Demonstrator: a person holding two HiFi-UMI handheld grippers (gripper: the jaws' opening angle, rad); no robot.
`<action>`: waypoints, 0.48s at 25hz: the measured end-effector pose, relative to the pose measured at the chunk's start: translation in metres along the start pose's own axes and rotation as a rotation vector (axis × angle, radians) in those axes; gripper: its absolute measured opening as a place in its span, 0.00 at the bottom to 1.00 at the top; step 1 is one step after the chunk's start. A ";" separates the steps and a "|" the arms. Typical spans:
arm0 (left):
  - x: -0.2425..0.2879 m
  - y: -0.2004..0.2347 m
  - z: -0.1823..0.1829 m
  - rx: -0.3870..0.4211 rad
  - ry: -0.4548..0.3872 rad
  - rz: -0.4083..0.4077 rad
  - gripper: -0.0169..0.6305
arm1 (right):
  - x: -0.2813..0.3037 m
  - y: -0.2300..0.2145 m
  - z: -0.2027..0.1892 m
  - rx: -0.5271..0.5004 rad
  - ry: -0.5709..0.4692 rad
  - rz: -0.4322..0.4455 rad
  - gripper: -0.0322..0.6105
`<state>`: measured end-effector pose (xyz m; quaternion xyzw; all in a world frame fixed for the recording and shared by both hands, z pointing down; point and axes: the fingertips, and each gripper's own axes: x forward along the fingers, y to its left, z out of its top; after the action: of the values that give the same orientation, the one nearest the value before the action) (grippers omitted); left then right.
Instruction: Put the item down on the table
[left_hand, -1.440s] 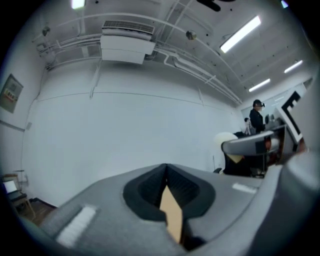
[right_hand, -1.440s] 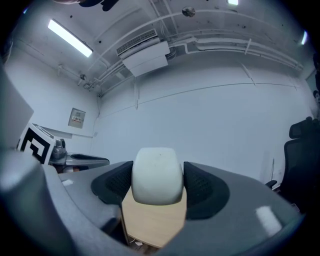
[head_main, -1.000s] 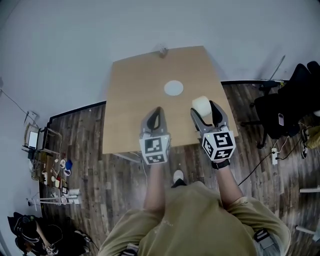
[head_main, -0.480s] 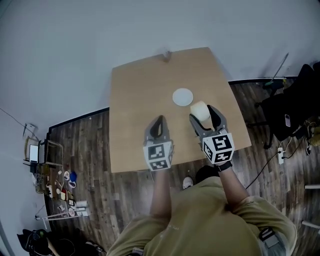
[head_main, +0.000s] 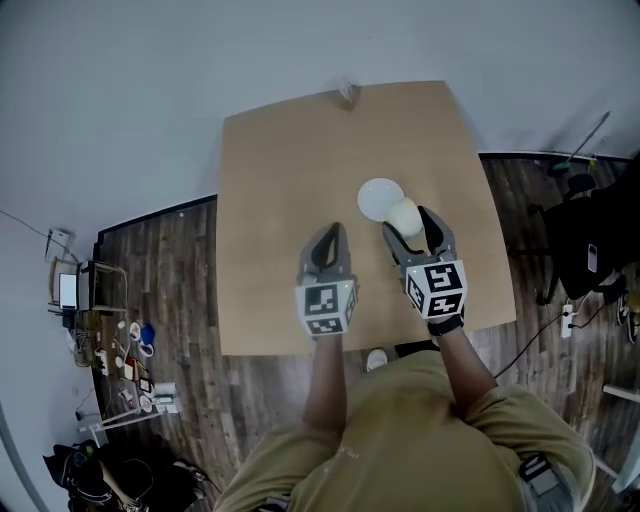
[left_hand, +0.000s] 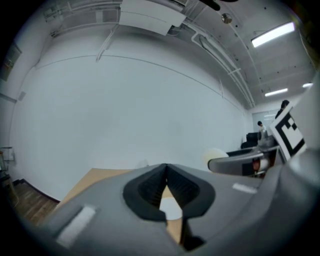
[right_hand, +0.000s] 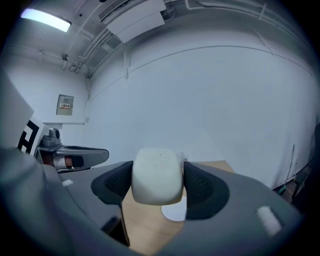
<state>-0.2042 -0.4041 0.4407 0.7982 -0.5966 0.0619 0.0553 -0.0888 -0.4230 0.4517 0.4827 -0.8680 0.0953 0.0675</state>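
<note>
Right gripper view shows the right claw (right_hand: 158, 181) pinching a white item (right_hand: 157, 172) over the table (head_main: 270, 200), near a white disc (head_main: 376, 196). The left claw (left_hand: 166, 172) is pressed together, empty. The carry looks nearly done; next it should lower the item and spread.

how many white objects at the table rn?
2. A flat white disc lies on the table right of centre; a white rounded item is clamped in the right gripper near it.
</note>
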 end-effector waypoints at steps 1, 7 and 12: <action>0.012 0.003 -0.003 -0.005 0.010 0.000 0.03 | 0.011 -0.005 -0.005 0.008 0.014 0.002 0.54; 0.078 0.013 -0.047 -0.037 0.106 -0.006 0.03 | 0.076 -0.037 -0.047 0.025 0.096 0.022 0.54; 0.114 0.022 -0.095 -0.060 0.181 0.004 0.03 | 0.118 -0.061 -0.090 0.011 0.152 0.045 0.54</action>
<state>-0.1962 -0.5028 0.5536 0.7862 -0.5922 0.1160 0.1331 -0.0968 -0.5310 0.5704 0.4550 -0.8704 0.1378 0.1282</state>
